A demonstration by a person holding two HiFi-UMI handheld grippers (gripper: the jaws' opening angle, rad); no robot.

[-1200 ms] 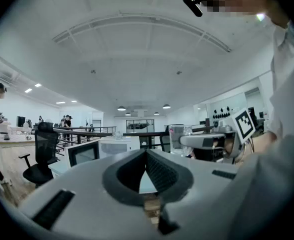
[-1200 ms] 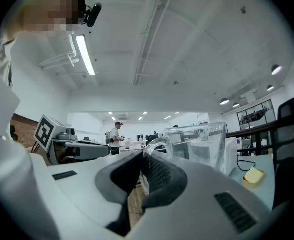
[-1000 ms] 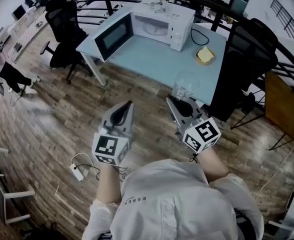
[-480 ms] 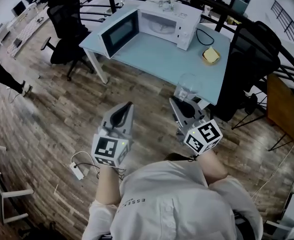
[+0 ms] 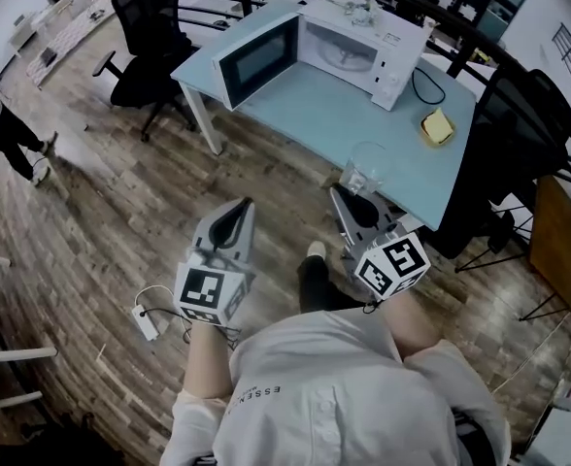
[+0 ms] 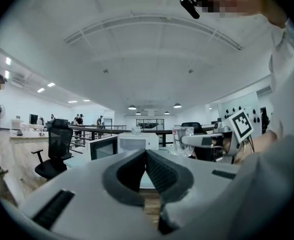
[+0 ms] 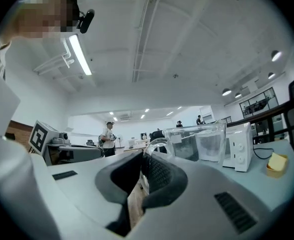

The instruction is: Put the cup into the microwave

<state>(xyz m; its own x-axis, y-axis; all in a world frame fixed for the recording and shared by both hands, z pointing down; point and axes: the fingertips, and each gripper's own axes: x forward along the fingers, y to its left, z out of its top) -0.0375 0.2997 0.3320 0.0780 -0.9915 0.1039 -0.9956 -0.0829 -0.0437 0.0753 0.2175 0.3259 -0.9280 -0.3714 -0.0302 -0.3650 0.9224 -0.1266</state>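
Note:
A clear glass cup (image 5: 365, 170) with a handle hangs in the air just short of the table's near edge. My right gripper (image 5: 345, 195) is shut on its handle; in the right gripper view the cup (image 7: 207, 141) stands just past the meeting pads (image 7: 154, 171). My left gripper (image 5: 246, 203) is shut and holds nothing, level beside the right one over the wood floor. The white microwave (image 5: 355, 43) stands on the pale blue table (image 5: 353, 115) with its door (image 5: 256, 61) swung open to the left. It also shows in the left gripper view as the microwave (image 6: 132, 143).
A yellow sponge (image 5: 439, 126) lies on the table right of the microwave, by a black cable. Black office chairs stand left (image 5: 154, 37) and right (image 5: 528, 115) of the table. A white power strip (image 5: 145, 320) lies on the floor. A person (image 5: 4, 134) walks at far left.
The table and microwave have drawn nearer and shifted right in the head view as both grippers moved forward. The cup stays held. A foot now shows between the grippers.

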